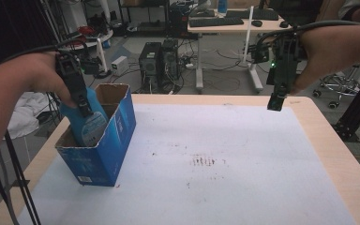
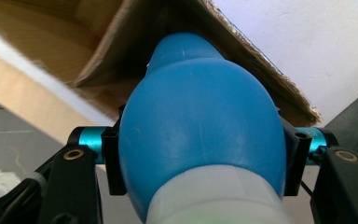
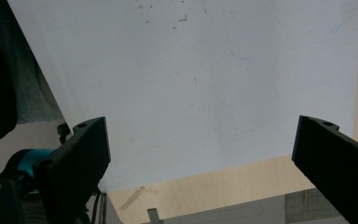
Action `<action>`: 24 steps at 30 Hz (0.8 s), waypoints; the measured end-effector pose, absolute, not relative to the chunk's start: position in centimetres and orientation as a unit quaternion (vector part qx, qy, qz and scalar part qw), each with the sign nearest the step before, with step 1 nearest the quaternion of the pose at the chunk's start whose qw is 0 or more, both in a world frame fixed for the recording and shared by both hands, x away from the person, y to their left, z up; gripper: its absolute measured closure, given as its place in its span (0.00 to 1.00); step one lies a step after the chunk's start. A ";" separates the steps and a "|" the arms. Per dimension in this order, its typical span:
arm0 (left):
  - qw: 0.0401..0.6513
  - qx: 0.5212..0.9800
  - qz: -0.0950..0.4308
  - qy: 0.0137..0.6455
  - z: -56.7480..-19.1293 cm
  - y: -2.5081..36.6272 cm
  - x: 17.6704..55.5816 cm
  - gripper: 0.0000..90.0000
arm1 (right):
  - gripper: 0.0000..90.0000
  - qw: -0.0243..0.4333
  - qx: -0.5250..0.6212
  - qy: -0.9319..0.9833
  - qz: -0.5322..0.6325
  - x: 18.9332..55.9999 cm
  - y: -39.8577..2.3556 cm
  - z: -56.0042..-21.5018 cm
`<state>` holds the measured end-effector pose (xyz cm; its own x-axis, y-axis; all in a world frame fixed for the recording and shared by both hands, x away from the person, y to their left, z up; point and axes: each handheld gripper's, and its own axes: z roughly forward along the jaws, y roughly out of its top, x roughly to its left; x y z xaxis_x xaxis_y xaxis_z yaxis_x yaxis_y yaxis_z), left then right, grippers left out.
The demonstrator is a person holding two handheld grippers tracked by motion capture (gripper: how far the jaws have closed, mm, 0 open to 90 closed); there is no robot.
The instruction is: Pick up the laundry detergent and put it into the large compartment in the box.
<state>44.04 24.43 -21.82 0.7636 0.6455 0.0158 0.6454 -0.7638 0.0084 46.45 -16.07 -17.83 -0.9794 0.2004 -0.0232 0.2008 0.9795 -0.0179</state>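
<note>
While the left gripper (image 1: 85, 111) clamps its two black jaws on the flanks of the blue bottle (image 1: 88, 123), the step in hand seems to be lowering this bottle into the open blue carton (image 1: 104, 152), and the grip looks good for it: in the left gripper view the pads sit on the widest part of the body (image 2: 200, 135), one on each side, with the white label band nearer the camera. The bottle is tilted, its narrow end pointing down into the carton and its body near the carton's front wall with the torn edge. To do the step well, I think the hand should bring the bottle more upright and toward the middle of the carton, so that it does not push on this thin wall and tip the carton over. The jaws should release only when the bottle rests on the carton's floor. The right gripper (image 1: 275, 101) hangs far to the right of the carton, above the white table cover (image 1: 225, 140), its jaws wide apart and holding nothing; it could steady the carton if needed.
</note>
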 end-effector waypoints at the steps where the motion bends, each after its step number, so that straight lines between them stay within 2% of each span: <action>1: 0.001 0.940 0.006 0.342 -22.2 24.5 44.1 0.41 | 0.04 0.010 0.102 0.995 -0.009 46.5 -16.0 -17.9; 24: -0.013 0.957 -0.002 0.289 -28.5 24.4 43.9 0.41 | 0.04 0.005 0.099 0.995 -0.011 46.5 -15.6 -18.6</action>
